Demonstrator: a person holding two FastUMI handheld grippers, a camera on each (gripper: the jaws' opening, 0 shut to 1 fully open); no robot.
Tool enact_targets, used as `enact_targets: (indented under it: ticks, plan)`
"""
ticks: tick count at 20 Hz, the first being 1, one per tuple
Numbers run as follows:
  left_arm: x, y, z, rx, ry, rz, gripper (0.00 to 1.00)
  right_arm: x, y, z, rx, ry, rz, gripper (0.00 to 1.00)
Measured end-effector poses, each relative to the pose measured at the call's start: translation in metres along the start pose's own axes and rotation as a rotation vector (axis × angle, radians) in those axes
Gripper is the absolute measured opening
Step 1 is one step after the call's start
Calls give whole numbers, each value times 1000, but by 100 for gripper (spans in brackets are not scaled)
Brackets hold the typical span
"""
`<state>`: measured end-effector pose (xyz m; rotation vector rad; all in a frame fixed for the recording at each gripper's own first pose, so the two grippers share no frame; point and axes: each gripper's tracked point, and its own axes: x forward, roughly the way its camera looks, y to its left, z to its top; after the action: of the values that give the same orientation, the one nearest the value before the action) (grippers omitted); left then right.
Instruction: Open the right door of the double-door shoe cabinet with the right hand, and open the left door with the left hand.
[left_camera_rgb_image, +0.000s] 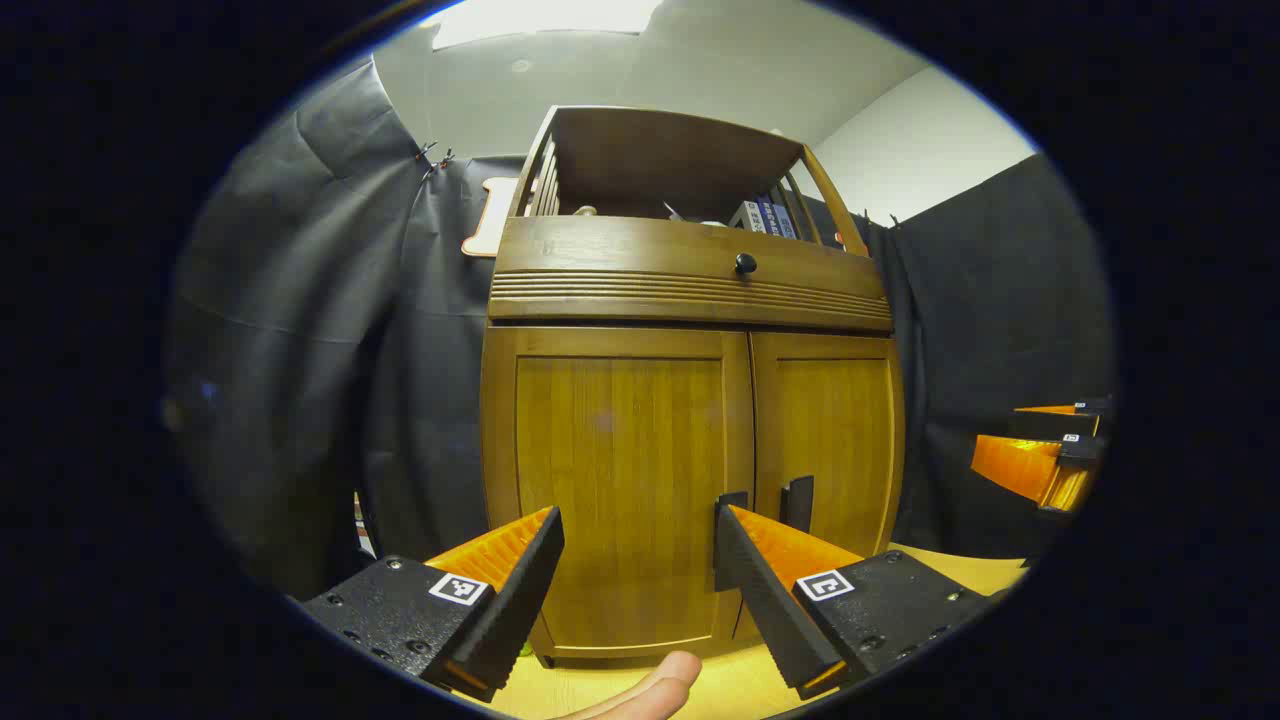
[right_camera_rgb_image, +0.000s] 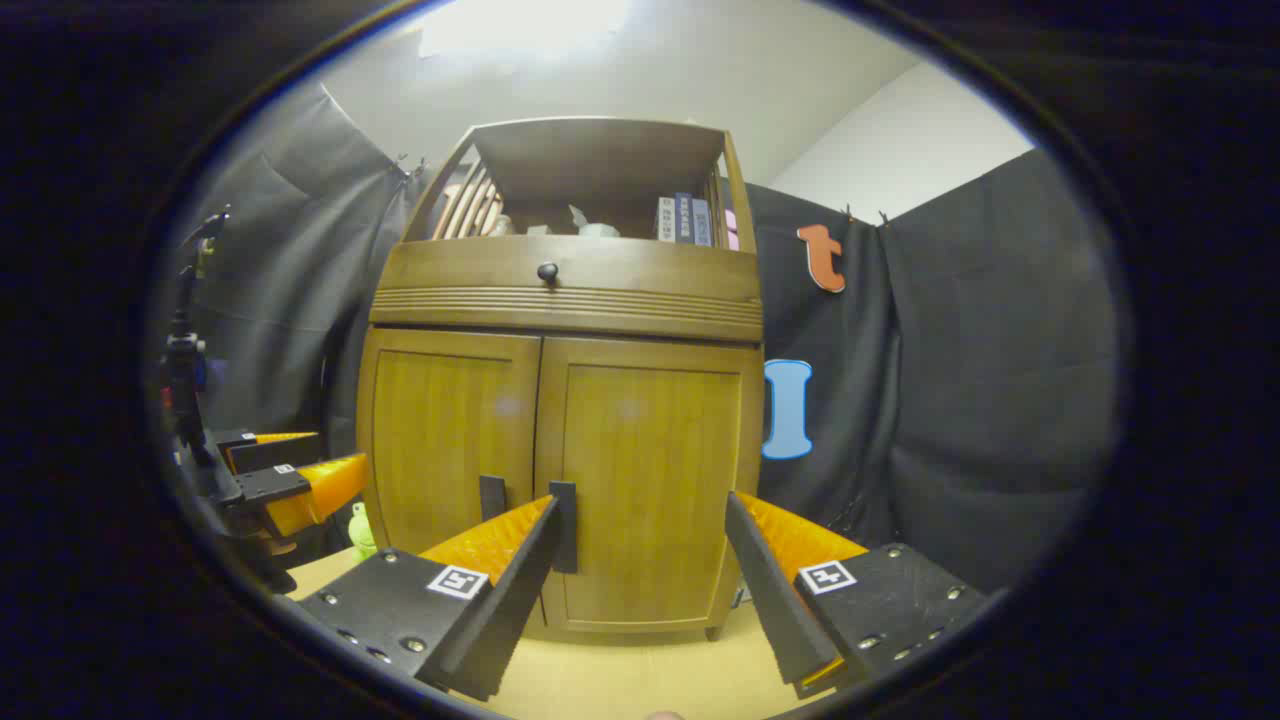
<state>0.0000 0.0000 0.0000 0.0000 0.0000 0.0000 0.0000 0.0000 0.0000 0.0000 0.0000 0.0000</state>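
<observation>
On a pale wooden floor (right_camera_rgb_image: 620, 680) walled by black cloth (right_camera_rgb_image: 960, 400), under a white ceiling (left_camera_rgb_image: 620, 90), the cabinet (right_camera_rgb_image: 560, 400) stands straight ahead of both grippers, doors shut. The left gripper (left_camera_rgb_image: 640, 540) is spread wide before the left door (left_camera_rgb_image: 615, 480); the right gripper (right_camera_rgb_image: 640, 530) gapes likewise before the right door (right_camera_rgb_image: 650, 480). Books (right_camera_rgb_image: 685, 220) sit on the top shelf, spines unreadable.

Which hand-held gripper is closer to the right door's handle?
Right. The right hand-held gripper is open just in front of the right door's handle; the left hand-held gripper faces the left door, its handle nearer.
</observation>
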Motion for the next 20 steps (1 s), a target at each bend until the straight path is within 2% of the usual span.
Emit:
enact_targets:
  ticks: [8,11,13,16,20]
  plan:
    - [1,-3,3,-11,10,-17,97,2,-3,-21,11,56,-10,97]
    - [1,-4,4,-12,4,-23,96,6,7,-14,37,29,27,98]
    - [1,-3,4,-18,8,-24,96,12,7,-14,38,26,29,95]
    - [1,-2,4,-29,14,-16,96,23,4,-16,30,31,-2,97]
    - [1,-1,3,-46,16,-2,96,49,13,-37,28,87,16,95]
